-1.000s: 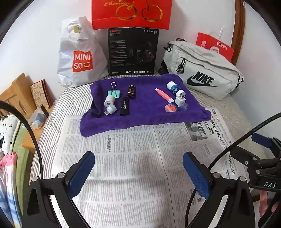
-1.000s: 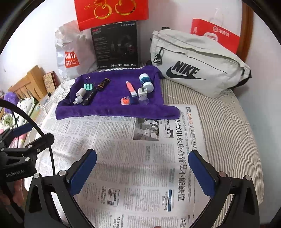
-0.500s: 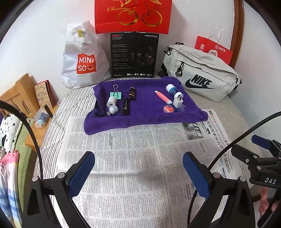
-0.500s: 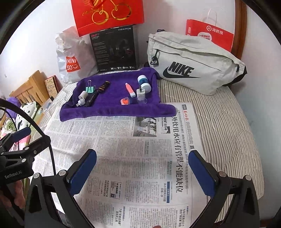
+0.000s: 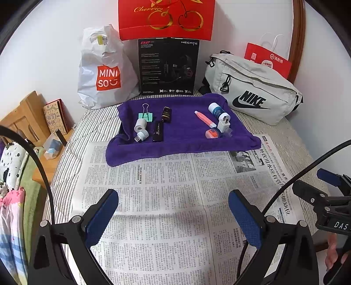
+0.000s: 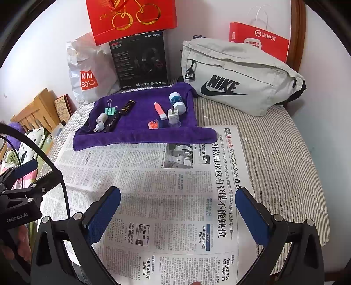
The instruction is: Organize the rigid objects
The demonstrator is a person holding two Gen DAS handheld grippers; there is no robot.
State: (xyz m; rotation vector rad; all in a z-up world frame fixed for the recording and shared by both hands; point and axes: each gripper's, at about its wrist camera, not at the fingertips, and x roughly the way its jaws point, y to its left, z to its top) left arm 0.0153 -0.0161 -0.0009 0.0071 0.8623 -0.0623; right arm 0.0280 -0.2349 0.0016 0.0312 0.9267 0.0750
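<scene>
Nearest the cameras, the left gripper (image 5: 173, 216) is hovering low in the frame over the newspaper (image 5: 166, 197), its two blue-padded fingers (image 5: 102, 217) standing wide apart and gripping nothing; the right gripper (image 6: 177, 216) is doing the same in its own view, fingers spread and empty, above the newspaper's large black headline. Compared with a second ago, both grippers are sitting a little farther back and higher, so the items ahead are appearing smaller and higher in each frame, and nothing on the cloth has moved. Past the newspaper, in the middle of the frame, a purple towel (image 5: 182, 136) is lying spread on the striped bed, carrying nine small items. On its left are five: one green binder clip (image 5: 145, 115), one white tape roll (image 5: 140, 125), one white USB stick (image 5: 142, 135), one black flat case (image 5: 158, 131) and one small dark bottle (image 5: 166, 114). On its right are four: one pink tube (image 5: 205, 119), one white-capped blue jar (image 5: 216, 110), one white charger plug (image 5: 223, 125) and one orange round item (image 5: 211, 133). Farthest, along the wall at the top, are standing one white Miniso bag (image 5: 105, 72), one black headset box (image 5: 167, 65), two red paper bags (image 5: 166, 17) and one grey Nike bag (image 5: 252, 89).
</scene>
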